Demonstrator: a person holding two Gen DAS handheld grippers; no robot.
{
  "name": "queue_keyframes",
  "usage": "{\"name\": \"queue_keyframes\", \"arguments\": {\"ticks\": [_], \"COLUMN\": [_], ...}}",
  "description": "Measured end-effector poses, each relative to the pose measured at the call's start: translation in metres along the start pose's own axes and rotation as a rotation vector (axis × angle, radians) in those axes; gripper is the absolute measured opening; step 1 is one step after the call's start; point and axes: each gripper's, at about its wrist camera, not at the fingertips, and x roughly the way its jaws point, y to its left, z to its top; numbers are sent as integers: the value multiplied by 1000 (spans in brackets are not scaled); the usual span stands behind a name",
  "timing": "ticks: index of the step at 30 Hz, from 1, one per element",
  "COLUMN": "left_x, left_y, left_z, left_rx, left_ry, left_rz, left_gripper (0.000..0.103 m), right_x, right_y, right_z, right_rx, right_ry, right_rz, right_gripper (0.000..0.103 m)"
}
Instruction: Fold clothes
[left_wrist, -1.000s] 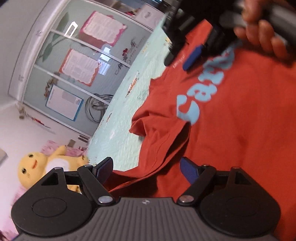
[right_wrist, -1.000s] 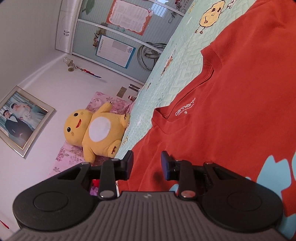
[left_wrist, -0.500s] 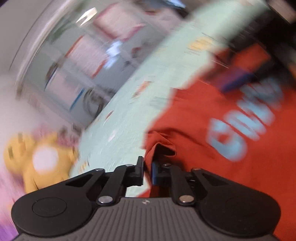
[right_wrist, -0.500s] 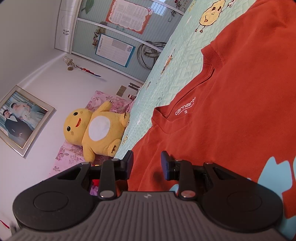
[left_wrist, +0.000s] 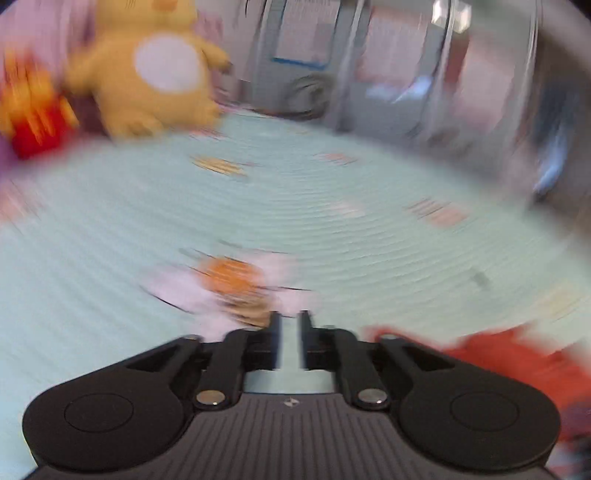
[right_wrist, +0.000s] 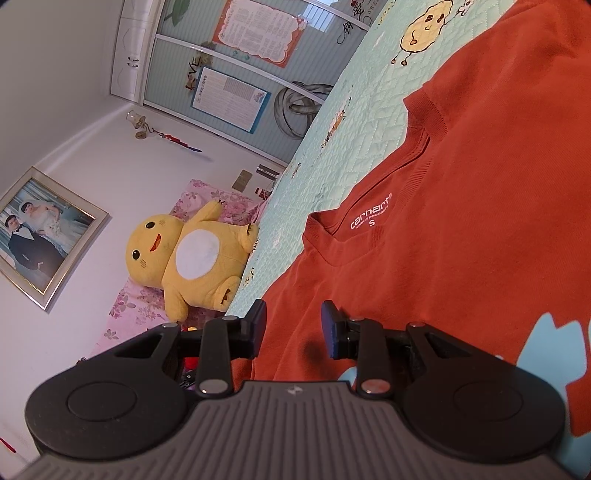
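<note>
Lying flat, the red shirt points collar-first toward the plush toy; both grippers released, holding nothing.

A bed with a mint-green quilted cover, printed with small cartoon figures, carries everything. An orange shirt lies spread flat on it, neck opening and printed label facing up. At the head end a pink floral pillow lies on the bed, and a yellow plush sits against it.
</note>
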Motion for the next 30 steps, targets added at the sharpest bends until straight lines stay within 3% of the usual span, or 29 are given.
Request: {"name": "queue_keyframes", "arguments": {"ticks": [1,2,6,12,14,15,16,17,19,24,26,30], "left_x": [0,0,12,45,50,52,53,48,35,29,40,33], "left_y": [2,4,0,14,17,16,12,4,-9,14,17,27], "left_z": [-5,-9,-22,-27,-29,-27,-27,-25,-19,-2,-10,-23], "left_rx": [-43,-82,-93,-164,-176,-192,-197,-153,-73,-133,-110,-206], "left_ry": [4,6,20,85,83,93,108,94,35,7,74,36], "left_rz": [-49,-92,-110,-264,-297,-343,-382,-356,-272,68,72,63], "left_gripper": [72,81,84,83,79,63,19,0,0,0,0,6], "right_x": [0,0,1,1,2,2,2,2,2,2,3,3], "right_y": [0,0,0,0,1,1,1,1,1,3,4,3], "right_z": [0,0,0,0,0,0,0,0,-1,-1,-2,-2], "right_rx": [-1,-1,-1,-1,-3,-5,-6,-6,-7,-15,-25,-26], "right_ry": [0,0,0,2,3,3,3,4,3,5,7,9], "right_rz": [-1,-1,0,0,0,1,1,1,2,-7,-15,-17], "right_gripper": [33,33,33,33,33,33,33,33,33,32,31,30]}}
